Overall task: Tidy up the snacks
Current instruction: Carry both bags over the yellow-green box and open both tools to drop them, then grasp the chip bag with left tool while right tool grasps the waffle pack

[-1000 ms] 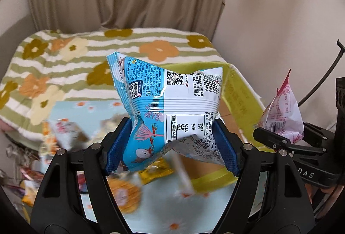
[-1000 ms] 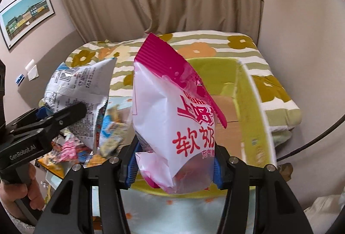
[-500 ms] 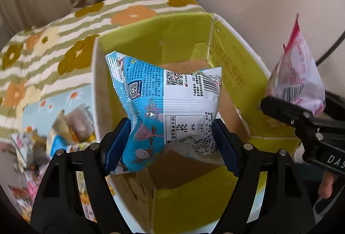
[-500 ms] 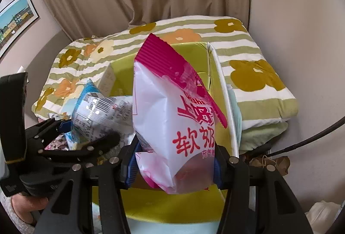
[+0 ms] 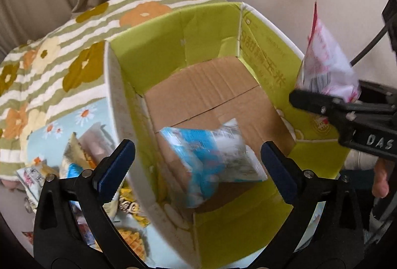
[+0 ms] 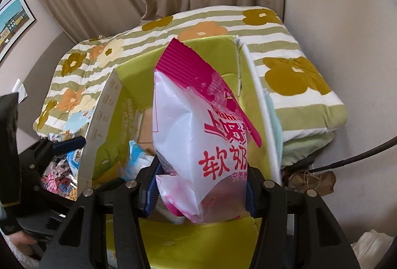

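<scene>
1. The left gripper point(image 5: 197, 164), at the bottom of the left wrist view, is opening, its blue-padded fingers point(image 5: 116, 164) spread wide and touching nothing.
2. Between them, motion-blurred, a blue-and-white plastic snack packet point(image 5: 211, 157) lies free inside the open lime-green cardboard box point(image 5: 153, 60), over its brown floor.
3. The right gripper point(image 6: 202, 192) pinches a white-and-magenta snack bag point(image 6: 196, 135), upright at the centre of the right wrist view, in front of the box's opening.
4. More loose snack packets point(image 5: 82, 160) lie at lower left, outside the box's white outer wall.
5. A green-striped flowered quilt point(image 5: 62, 50) fills the upper left.
</scene>
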`<state>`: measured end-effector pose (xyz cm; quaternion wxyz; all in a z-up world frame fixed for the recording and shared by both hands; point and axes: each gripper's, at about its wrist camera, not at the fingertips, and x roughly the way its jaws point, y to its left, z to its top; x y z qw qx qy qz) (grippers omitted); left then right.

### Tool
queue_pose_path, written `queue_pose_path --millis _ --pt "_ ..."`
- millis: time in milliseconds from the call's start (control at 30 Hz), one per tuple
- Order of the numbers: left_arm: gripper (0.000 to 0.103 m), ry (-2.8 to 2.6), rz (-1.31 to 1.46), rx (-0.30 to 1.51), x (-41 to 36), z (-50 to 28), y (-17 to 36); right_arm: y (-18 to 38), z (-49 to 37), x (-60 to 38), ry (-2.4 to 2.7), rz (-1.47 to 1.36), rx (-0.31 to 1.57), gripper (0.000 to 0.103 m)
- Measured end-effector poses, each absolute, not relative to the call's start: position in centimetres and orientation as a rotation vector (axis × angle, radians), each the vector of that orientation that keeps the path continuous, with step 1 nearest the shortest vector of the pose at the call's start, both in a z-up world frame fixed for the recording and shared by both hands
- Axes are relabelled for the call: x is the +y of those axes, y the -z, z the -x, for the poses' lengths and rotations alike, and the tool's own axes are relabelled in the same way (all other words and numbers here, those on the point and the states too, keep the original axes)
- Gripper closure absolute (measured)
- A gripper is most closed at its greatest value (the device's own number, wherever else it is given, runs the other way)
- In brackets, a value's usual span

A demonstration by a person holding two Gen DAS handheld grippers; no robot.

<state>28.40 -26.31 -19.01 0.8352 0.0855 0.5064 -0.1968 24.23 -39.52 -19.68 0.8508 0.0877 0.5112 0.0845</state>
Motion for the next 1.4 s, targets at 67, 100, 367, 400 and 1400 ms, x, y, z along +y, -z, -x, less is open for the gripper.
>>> queue_pose_path --millis 67,100,367,400,1400 --pt "0.002 0.404 -0.171 1.069 -25.5 -28.3 18.7 20.4 -24.0 -39.0 -0.188 -0.177 1.103 0.053" --pt "0.002 0.399 -0.162 1.071 -25.1 -28.2 18.7 20.8 -24.0 -38.9 -0.187 -0.173 1.111 0.053" --pt "0.002 0.365 -0.115 1.075 -23.1 -27.8 18.4 21.3 -23.5 -38.8 -0.156 -0.169 1.097 0.016" --pt "0.002 0.363 -0.111 1.074 -23.1 -27.7 18.3 21.0 -23.3 -38.9 -0.157 -0.172 1.079 0.008" --pt "0.002 0.191 -0.033 0.877 -20.8 -17.7 10.6 13.1 -16.0 -38.6 -0.248 -0.118 0.84 0.002"
